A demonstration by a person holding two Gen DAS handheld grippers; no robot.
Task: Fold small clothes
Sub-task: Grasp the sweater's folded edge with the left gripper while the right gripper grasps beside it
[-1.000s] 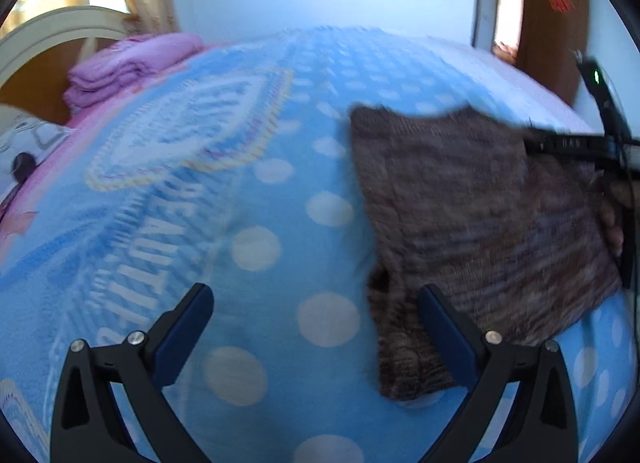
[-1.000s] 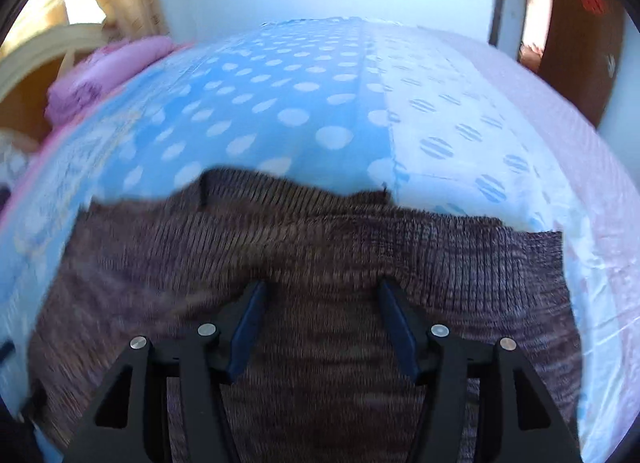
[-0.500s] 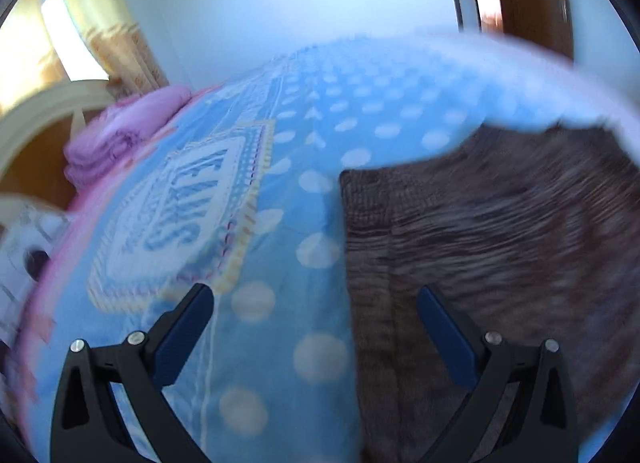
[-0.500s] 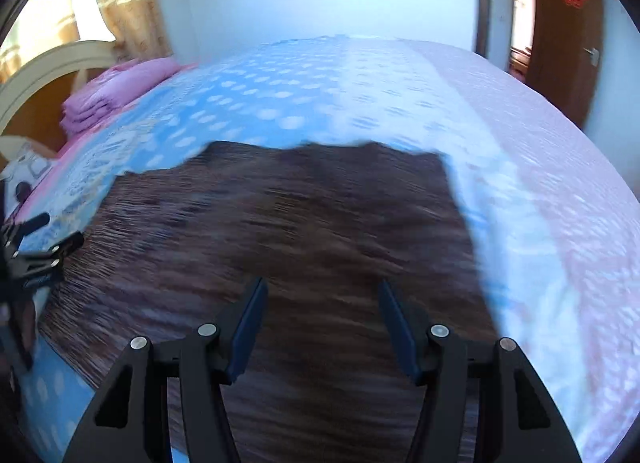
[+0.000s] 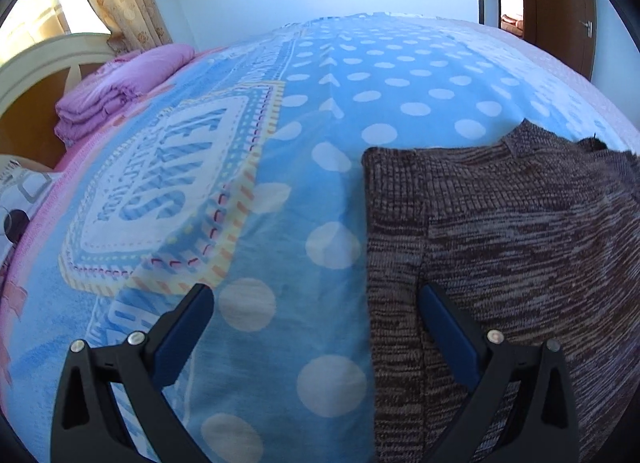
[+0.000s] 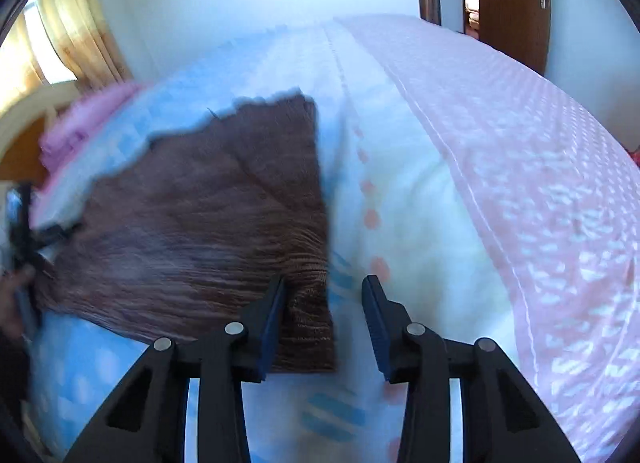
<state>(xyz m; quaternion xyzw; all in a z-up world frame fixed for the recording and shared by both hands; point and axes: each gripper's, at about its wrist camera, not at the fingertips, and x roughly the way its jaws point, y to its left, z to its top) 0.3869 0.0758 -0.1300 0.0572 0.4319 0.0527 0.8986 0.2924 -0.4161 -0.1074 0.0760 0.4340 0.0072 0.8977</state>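
A brown knitted garment (image 5: pixel 500 243) lies flat on the blue polka-dot bedspread (image 5: pixel 320 135). My left gripper (image 5: pixel 316 327) is open and empty, low over the garment's left edge, its right finger above the knit. In the right wrist view the garment (image 6: pixel 208 215) fills the left half, blurred by motion. My right gripper (image 6: pixel 324 319) is open and empty over the garment's near right corner. The left gripper (image 6: pixel 24 231) shows at that view's far left edge, held by a hand.
A stack of folded pink bedding (image 5: pixel 116 95) lies by the headboard (image 5: pixel 36 75) at the far left. A pink patterned cover (image 6: pixel 520 167) covers the bed's right side. A brown door (image 5: pixel 560 3) stands at the far right.
My right gripper has swung from over the garment's middle to its near right corner. My left gripper has shifted along the garment's left edge. Both stay open and empty.
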